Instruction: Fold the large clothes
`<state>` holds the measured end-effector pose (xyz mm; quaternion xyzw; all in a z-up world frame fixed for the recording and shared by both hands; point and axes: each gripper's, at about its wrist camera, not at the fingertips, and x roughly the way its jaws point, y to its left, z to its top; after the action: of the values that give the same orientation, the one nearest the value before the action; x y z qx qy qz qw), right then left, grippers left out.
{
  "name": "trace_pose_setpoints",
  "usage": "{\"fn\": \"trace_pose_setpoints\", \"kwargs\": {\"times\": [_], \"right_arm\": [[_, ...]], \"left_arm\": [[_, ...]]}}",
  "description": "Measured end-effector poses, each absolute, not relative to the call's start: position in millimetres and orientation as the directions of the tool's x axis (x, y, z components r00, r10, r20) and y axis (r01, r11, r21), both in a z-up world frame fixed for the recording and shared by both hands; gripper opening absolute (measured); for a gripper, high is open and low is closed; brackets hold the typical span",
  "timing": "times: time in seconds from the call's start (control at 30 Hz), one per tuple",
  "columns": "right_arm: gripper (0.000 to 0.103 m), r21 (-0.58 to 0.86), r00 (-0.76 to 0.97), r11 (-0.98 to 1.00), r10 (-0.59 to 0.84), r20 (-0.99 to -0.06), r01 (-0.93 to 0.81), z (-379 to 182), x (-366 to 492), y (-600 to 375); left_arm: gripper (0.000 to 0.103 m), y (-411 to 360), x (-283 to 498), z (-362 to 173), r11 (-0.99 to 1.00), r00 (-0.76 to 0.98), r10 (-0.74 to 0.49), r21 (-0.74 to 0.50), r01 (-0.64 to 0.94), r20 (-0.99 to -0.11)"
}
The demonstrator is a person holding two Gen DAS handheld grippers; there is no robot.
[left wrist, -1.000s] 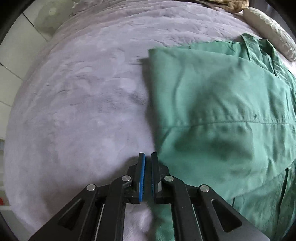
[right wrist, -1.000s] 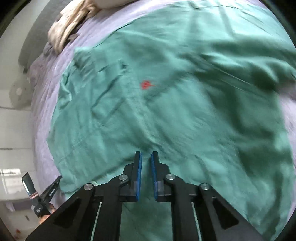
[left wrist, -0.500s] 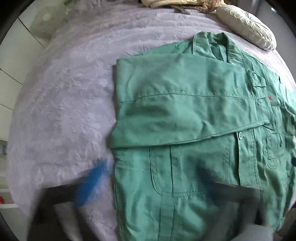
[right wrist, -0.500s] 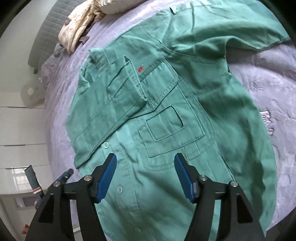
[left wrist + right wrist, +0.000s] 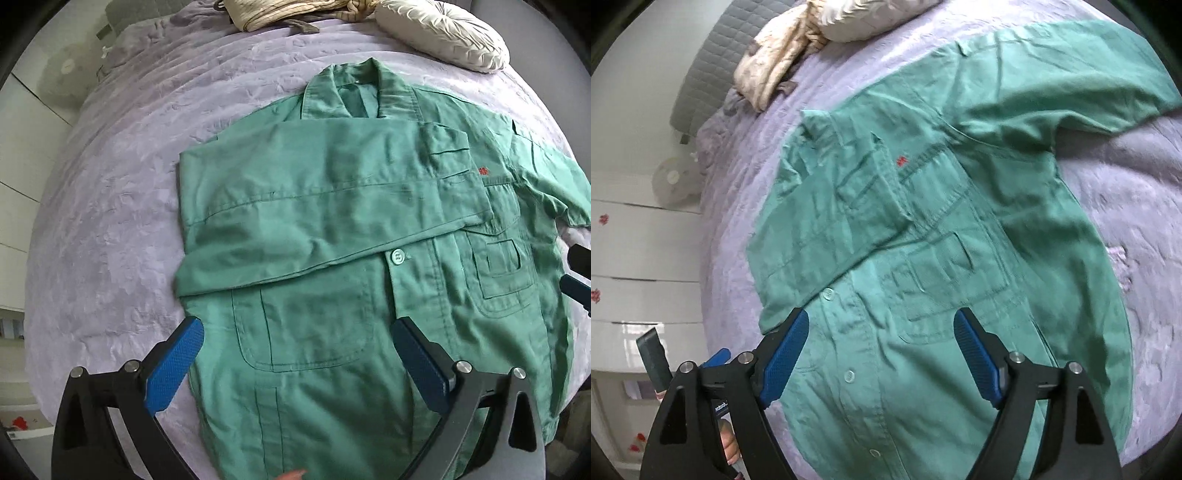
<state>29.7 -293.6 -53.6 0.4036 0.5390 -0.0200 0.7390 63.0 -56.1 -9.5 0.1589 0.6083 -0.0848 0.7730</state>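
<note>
A green button-up work shirt [image 5: 332, 229] lies front-up on a lilac bedspread [image 5: 110, 206], collar toward the far end. Its left sleeve is folded across the chest. The other sleeve [image 5: 1052, 88] still spreads out to the right in the right wrist view, where the shirt [image 5: 923, 258] fills the middle. My left gripper [image 5: 295, 354] is open and empty, held above the shirt's lower left pocket. My right gripper [image 5: 882, 350] is open and empty, held above the lower front near the button placket.
A round white cushion [image 5: 443, 33] and a bundle of beige cloth [image 5: 280, 14] lie at the far end of the bed. A grey headboard [image 5: 713, 55], a small white fan [image 5: 672, 181] and white drawers [image 5: 635, 266] stand to the left.
Both grippers have opened, let go of the cloth and pulled back and up from the shirt. The left sleeve now lies folded across the chest.
</note>
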Motion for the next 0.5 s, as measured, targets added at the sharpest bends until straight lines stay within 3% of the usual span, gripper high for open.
{"fn": "trace_pose_setpoints", "kwargs": {"times": [0.1, 0.2, 0.5], "right_arm": [[0.083, 0.611, 0.455, 0.662, 0.425, -0.783, 0.433, -49.9, 34.3, -294.1], [0.103, 0.637, 0.489, 0.646, 0.429, -0.759, 0.421, -46.6, 35.4, -298.4], [0.103, 0.727, 0.598, 0.545, 0.438, -0.671, 0.418, -44.2, 22.8, -350.3]], "left_arm": [[0.102, -69.0, 65.7, -1.5, 0.932, 0.258, 0.085, 0.168, 0.322, -0.962], [0.103, -77.6, 72.4, -0.9, 0.94, 0.224, 0.077, 0.145, 0.308, -0.972], [0.102, -136.0, 72.4, 7.2, 0.921, 0.233, 0.034, 0.121, 0.369, -0.972]]}}
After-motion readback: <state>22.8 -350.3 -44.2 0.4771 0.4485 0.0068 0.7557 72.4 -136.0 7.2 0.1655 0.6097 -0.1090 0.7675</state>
